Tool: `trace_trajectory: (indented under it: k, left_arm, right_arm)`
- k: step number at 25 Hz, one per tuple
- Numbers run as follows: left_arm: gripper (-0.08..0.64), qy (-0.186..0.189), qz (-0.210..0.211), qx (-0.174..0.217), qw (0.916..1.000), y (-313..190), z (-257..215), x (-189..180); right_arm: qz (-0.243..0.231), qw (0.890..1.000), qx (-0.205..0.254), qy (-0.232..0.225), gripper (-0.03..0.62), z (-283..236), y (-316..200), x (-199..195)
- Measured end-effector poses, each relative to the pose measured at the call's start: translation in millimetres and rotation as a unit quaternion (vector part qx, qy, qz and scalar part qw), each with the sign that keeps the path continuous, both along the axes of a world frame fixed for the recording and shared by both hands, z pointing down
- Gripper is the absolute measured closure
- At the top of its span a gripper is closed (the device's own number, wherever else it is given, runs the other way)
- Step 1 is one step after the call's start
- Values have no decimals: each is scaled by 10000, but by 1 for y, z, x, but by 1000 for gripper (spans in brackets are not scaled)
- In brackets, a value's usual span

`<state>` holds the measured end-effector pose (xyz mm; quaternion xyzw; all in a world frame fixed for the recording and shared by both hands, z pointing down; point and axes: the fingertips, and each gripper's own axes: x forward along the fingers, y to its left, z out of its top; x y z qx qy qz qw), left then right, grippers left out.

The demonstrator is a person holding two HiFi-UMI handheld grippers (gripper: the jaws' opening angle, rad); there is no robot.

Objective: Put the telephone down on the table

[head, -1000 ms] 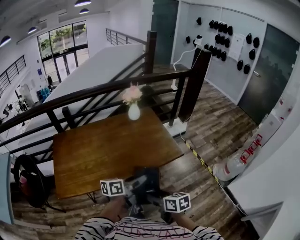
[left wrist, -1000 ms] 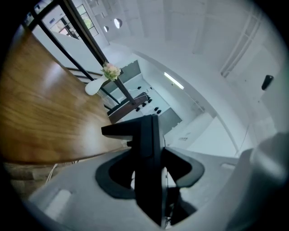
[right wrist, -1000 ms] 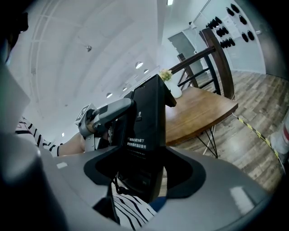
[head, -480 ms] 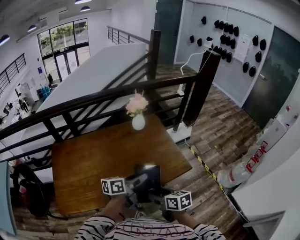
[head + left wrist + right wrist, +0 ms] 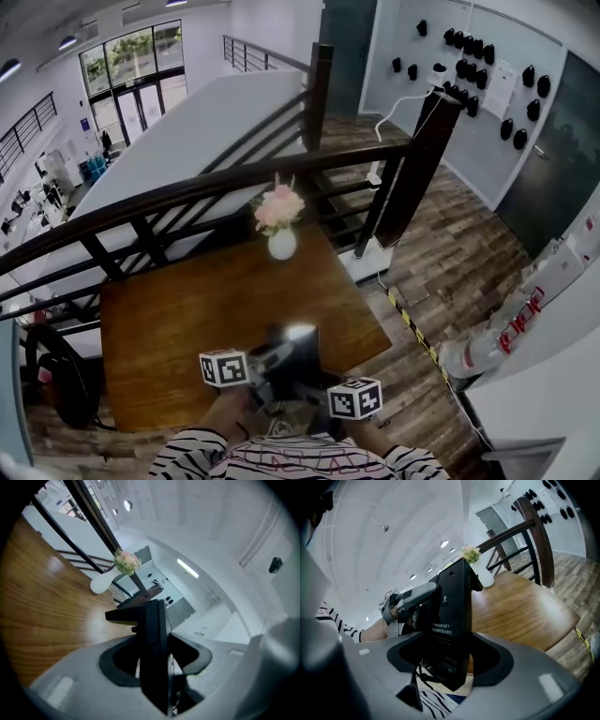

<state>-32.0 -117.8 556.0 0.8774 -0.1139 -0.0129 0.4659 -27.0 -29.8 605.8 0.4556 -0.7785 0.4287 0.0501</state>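
A black telephone (image 5: pixel 296 351) hangs upright over the near edge of the brown wooden table (image 5: pixel 178 309), low in the head view. My left gripper (image 5: pixel 270 364) is shut on its left side. My right gripper (image 5: pixel 315 386) is shut on its lower right part. In the left gripper view the telephone (image 5: pixel 153 634) stands edge-on between the jaws of the left gripper (image 5: pixel 154 670). In the right gripper view its labelled back (image 5: pixel 452 613) fills the gap of the right gripper (image 5: pixel 450 667), and the left gripper (image 5: pixel 410 598) grips it from the far side.
A white vase with pink flowers (image 5: pixel 280 225) stands at the table's far edge, with a dark railing (image 5: pixel 234 183) right behind it. A black backpack (image 5: pixel 54 375) sits on the floor at the left. A white and red cylinder (image 5: pixel 492 337) lies on the floor at the right.
Both grippers have carried the telephone forward, from short of the table to over its near edge. The table and vase appear closer and larger.
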Motion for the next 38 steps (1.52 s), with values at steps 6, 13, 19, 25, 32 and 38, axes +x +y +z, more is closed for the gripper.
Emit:
trace_trajectory:
  k: [6,13,19,25,32,38]
  left_arm:
    - [359,43,-297,-5,9995,-43,3,28]
    - [359,106,-712,9,9974,-97,8,64]
    - [359,19,-935,-35,9956,-145,23,89]
    - [357,-110,-1093,-111,9939,-185,50,108]
    - [356,-145,-1226,1,9924,-222,75,139]
    - [356,46,-1396,38,9902,-251,85,161]
  right_arm:
    - [-302,9995,-12,53,301,3,-44,34]
    - [-720,9973,7,117,301,7,-99,78]
    - [-971,9952,-120,67,301,23,-148,106]
    - [-1083,9939,-197,-10,301,43,-186,127]
    - [-1265,9915,-286,68,301,68,-224,162]
    - [-1517,9873,-428,174,302,88,-257,183]
